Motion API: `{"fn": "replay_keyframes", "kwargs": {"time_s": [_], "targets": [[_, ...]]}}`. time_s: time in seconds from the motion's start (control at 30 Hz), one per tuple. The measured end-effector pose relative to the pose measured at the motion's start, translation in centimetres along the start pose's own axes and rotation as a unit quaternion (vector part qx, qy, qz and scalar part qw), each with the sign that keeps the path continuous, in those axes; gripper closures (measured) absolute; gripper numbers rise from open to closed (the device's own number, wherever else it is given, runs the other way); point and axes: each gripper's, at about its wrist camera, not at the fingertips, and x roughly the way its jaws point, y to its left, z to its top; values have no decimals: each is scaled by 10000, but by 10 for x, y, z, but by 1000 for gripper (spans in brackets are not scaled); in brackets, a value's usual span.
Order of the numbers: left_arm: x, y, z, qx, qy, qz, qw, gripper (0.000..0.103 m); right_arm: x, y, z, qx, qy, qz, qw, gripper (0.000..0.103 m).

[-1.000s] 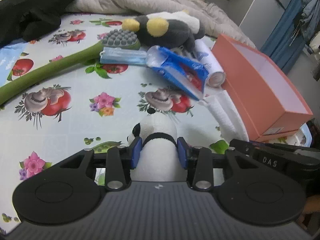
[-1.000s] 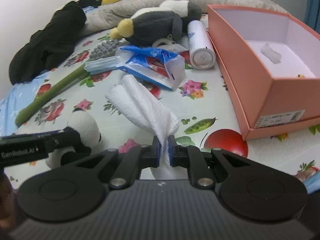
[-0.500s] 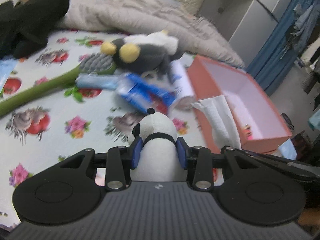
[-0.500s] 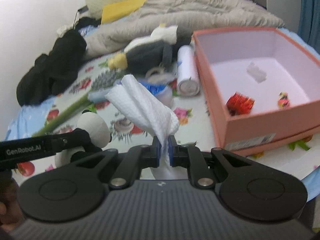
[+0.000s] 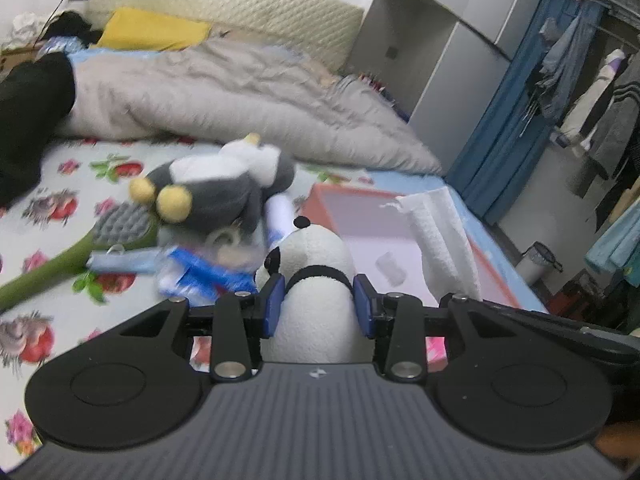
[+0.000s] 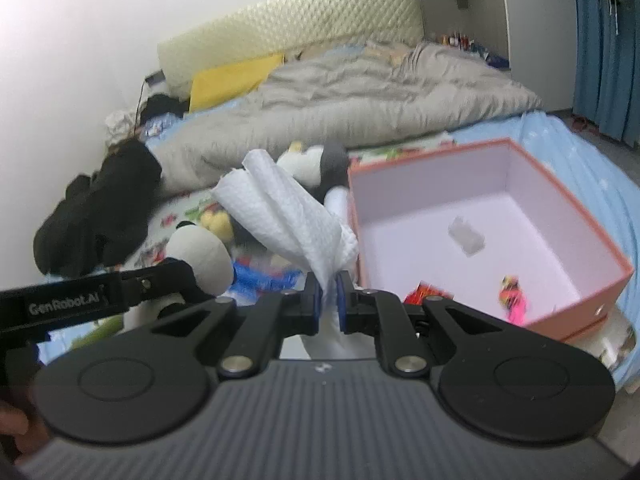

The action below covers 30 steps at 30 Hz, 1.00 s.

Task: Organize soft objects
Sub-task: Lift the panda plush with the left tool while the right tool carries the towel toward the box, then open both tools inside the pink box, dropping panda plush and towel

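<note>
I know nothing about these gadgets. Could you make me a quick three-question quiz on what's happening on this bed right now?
1. True or false: the left tool grips a panda plush.
2. What does the right tool pinch? A) white paper towel B) yellow cushion C) black garment
3. What colour is the outside of the open box?

Key: 1 true. 2 A, the white paper towel. 3 orange-pink.

The bed (image 5: 60,184) wears a white sheet printed with flowers and tomatoes, and a rumpled grey duvet (image 5: 240,96) is heaped across its far end below a yellow pillow (image 5: 152,34). On the sheet lie a black garment (image 5: 28,120), a grey-and-white plush (image 5: 216,192), a green long-handled brush (image 5: 80,248), a blue packet (image 5: 200,272) and a white roll (image 5: 278,216), all close together. Just beside them sits an open orange box (image 6: 480,216).
</note>
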Motion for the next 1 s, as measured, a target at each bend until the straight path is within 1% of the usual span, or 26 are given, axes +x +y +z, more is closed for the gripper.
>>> {"fn": "replay_keyframes", "kwargs": {"time_s": [0.07, 0.23, 0.47, 0.57, 0.7, 0.83, 1.0], "targets": [[3, -10, 9, 8, -87, -69, 9999, 60, -4, -7, 10, -7, -95, -78, 9999, 90], [20, -34, 24, -4, -147, -104, 9998, 60, -4, -28, 29, -23, -179, -78, 9998, 90], [64, -71, 37, 70, -92, -194, 9997, 60, 9, -67, 47, -30, -170, -204, 9996, 90], [93, -85, 40, 126, 77, -233, 9996, 60, 20, -86, 51, -36, -133, -325, 9994, 90], [137, -101, 38, 245, 353, -258, 9987, 60, 41, -117, 52, 146, 31, -445, 9989, 90], [183, -113, 33, 367, 657, -292, 9967, 60, 69, -150, 45, 343, 290, -646, 9969, 90], [238, -120, 23, 451, 1042, -343, 9929, 59, 98, -182, 31, 537, 639, -898, 9925, 90]]}}
